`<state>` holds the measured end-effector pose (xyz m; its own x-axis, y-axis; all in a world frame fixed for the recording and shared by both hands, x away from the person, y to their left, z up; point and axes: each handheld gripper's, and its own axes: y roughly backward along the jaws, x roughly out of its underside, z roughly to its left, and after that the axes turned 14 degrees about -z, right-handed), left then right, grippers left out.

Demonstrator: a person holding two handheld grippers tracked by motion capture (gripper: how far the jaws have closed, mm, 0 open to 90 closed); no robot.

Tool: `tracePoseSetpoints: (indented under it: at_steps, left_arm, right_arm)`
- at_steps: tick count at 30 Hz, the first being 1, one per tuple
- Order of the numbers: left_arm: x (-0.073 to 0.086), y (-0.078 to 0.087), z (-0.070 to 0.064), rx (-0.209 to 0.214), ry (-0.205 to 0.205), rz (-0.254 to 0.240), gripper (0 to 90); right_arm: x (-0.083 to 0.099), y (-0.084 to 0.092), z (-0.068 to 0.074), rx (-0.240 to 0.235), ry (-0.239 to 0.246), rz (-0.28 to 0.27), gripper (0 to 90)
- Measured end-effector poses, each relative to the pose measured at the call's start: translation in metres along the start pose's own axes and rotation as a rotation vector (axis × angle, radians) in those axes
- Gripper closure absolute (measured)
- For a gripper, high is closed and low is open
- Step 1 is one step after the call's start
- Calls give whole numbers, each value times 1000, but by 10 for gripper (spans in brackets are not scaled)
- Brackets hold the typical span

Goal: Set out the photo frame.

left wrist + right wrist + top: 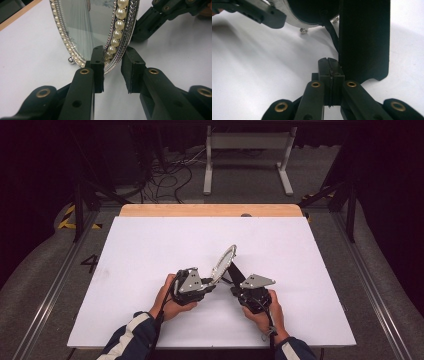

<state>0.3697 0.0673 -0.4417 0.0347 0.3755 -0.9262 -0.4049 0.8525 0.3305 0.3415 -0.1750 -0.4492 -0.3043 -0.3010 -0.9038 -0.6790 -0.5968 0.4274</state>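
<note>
Tipping threatens the oval pearl-rimmed silver mirror [223,262] standing mid-table: left gripper [112,72] straddles its rim, pads spread, while right gripper [329,75], pressed together, nudges its black stand [364,40].

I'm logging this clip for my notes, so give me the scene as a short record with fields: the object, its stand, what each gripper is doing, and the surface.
object: oval mirror, silver frame set with pearls, standing tilted on the table
stand: black back prop behind the mirror, resting on the table
left gripper: jaws apart, straddling the lower edge of the mirror frame; whether the pads press on it cannot be told
right gripper: jaws shut together beside the black back prop, nothing visibly between them
surface: white table top with a wooden edge at the far side
</note>
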Motion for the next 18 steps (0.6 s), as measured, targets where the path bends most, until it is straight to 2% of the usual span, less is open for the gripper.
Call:
tracePoseSetpoints:
  at_steps: [5,11,18]
  left_arm:
    - [-4,-4,-7,-1,-10,9,724]
    - [-7,-10,-11,-10,4,9,720]
    - [-7,-13,-12,-1,26,-1,717]
  right_arm:
    - [2,1,-6,20,9,4,900]
    - [3,2,-13,36,4,-3,900]
    - [4,1,-19,51,7,-9,900]
